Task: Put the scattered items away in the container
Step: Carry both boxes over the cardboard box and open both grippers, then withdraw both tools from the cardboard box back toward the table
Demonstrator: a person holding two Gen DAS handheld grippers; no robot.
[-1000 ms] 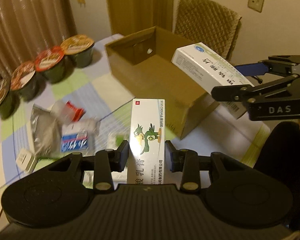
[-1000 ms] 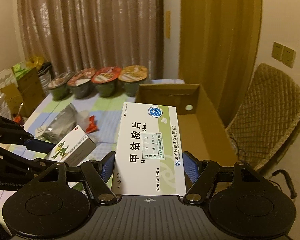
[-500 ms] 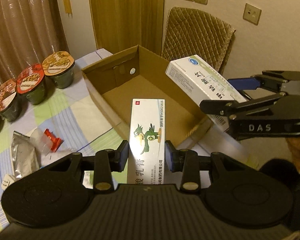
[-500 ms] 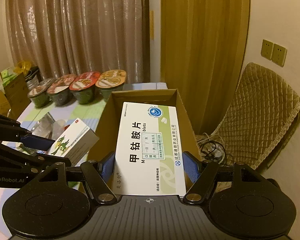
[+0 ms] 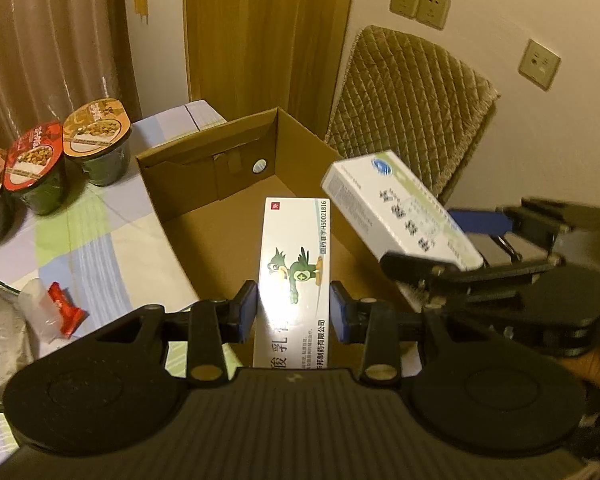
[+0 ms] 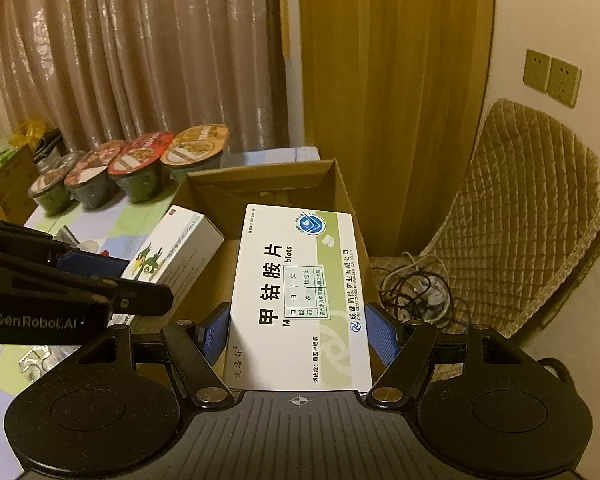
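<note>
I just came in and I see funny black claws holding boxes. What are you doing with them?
It's tidy-up time. A person holds a gripper in each hand. The left gripper has its fingers squeezed on the parrot medicine box, and the right gripper grips the white and green medicine box. Both boxes hang over the open cardboard box, not dropped in yet. Noodle cups and some packets are on the table.
</note>
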